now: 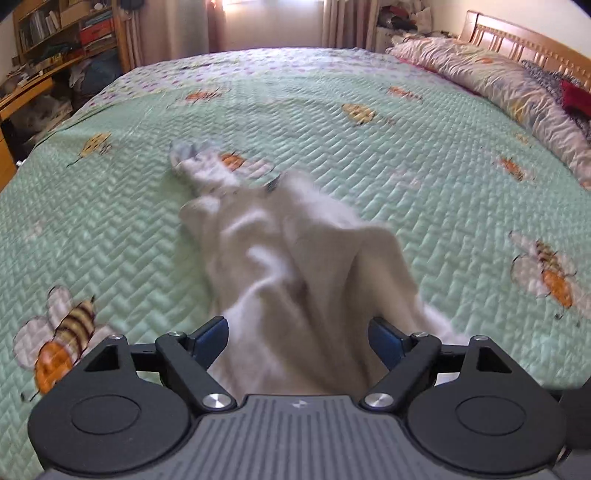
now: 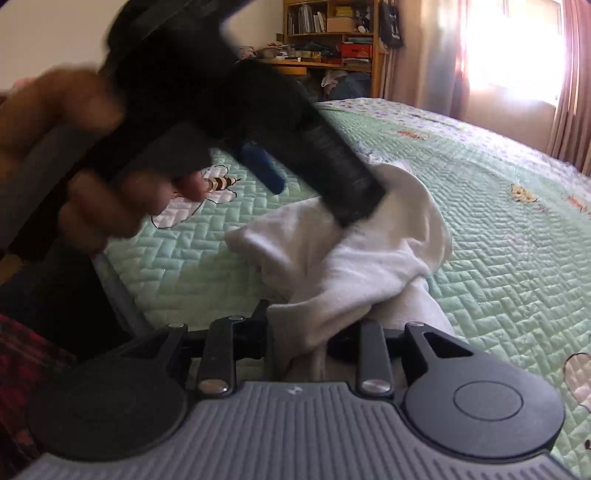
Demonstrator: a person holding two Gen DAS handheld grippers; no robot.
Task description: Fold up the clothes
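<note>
A green quilted bedspread (image 1: 369, 155) printed with bees covers the whole bed ahead of both grippers and reaches to the pillows (image 1: 491, 85) and the wooden headboard (image 1: 524, 40) far off to the right in the left wrist view. Beyond the bed's far edge stand a crowded bookshelf (image 1: 62, 33) and light curtains (image 1: 273, 22) with bright daylight behind them.

The white garment (image 1: 295, 266) lies bunched on the bedspread straight ahead of the left gripper (image 1: 298, 339), running away from it in loose, rumpled folds to a narrower end with a greyish edge. It looks soft and thick, like fleece or terry. Its shape is blurred, so what kind of garment it is cannot be told. The left gripper's jaws stand wide apart, with the near end of the cloth passing between them and touching neither blue pad (image 1: 210, 339).

In the right wrist view the same garment (image 2: 369, 251) is gathered into a wad at the right gripper (image 2: 314, 343), whose jaws are closed on a thick fold of it. The pads themselves are hidden by the cloth.

Above and ahead of the right gripper, the left gripper (image 2: 258, 162) appears as a dark, motion-smeared mass over the garment, with one blue finger (image 2: 262, 170) showing. The hand (image 2: 62, 147) that carries it is also blurred. A red and black plaid sleeve (image 2: 22, 362) is cut off at the lower left edge.
</note>
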